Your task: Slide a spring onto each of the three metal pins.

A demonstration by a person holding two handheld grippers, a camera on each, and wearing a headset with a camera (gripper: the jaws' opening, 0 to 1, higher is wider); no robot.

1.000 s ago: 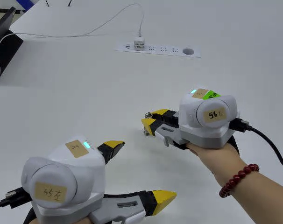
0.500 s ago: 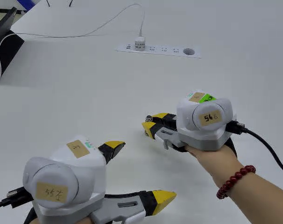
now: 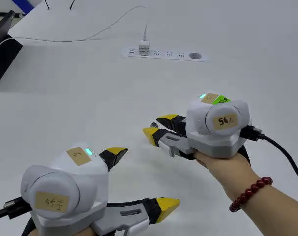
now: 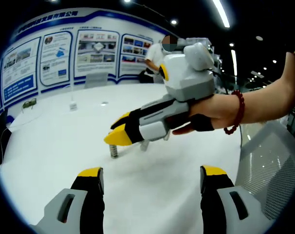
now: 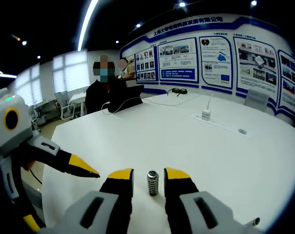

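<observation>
A: Where is the left gripper (image 3: 141,179)?

B: Low at the left. Its 2 jaws are spread wide with nothing between them, and it is well apart from the work.

A: And the thing to be handled?

B: The small grey coiled metal spring (image 5: 152,184) stands upright on the flat white tabletop (image 3: 90,88). Its long axis is vertical, and it lies straight ahead of the right gripper (image 3: 158,125). I cannot tell whether a pin sits inside it.

A: So the right one is nearer?

B: Far nearer. Its 2 jaws are a little apart and flank the spring, 1 on each side, with a slim gap showing on both. I judge that the coming move turns on closing them square across the coil.
</observation>
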